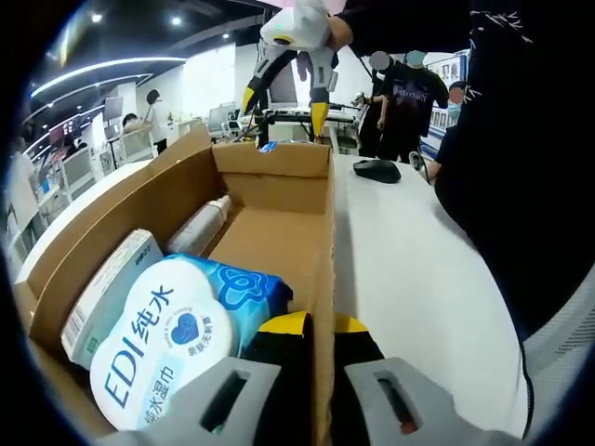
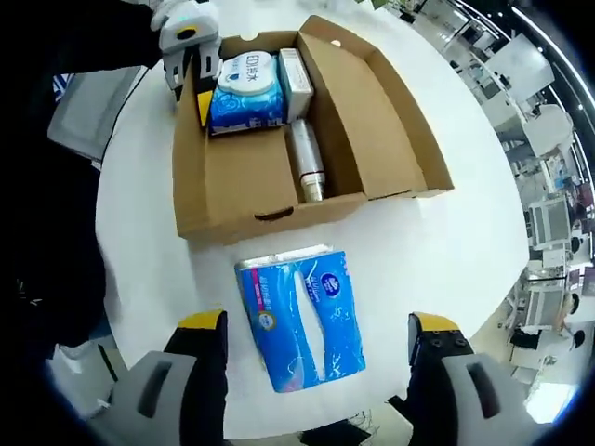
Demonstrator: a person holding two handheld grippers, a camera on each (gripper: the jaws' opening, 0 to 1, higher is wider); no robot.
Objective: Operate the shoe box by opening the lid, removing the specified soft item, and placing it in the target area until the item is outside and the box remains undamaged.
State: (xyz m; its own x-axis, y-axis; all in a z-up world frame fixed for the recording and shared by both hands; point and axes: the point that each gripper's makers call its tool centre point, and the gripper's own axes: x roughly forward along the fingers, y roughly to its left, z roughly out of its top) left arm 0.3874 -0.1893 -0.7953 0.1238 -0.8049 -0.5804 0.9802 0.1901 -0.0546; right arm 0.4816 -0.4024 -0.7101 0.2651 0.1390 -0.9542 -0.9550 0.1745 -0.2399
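An open brown shoe box [image 2: 244, 175] lies on a round white table [image 2: 139, 232], its lid flap [image 2: 395, 102] folded out. Inside are a blue-white wet wipes pack [image 2: 246, 88], a white carton [image 2: 296, 76] and a silver bottle [image 2: 307, 158]. A soft blue tissue pack [image 2: 302, 321] lies on the table outside, just in front of the box. My right gripper [image 2: 318, 325] hovers open above it, one jaw on each side. My left gripper [image 1: 316, 325] is closed on the box's side wall [image 1: 323, 269], next to the wipes pack [image 1: 172, 334]. My right gripper [image 1: 284, 107] hangs above the box's far end.
A black mouse-like object [image 1: 376, 170] lies on the table beyond the box. A person in black [image 1: 521, 167] stands close at the table's right side, others [image 1: 409, 93] farther back. The table's edge [image 2: 483, 307] runs near the tissue pack.
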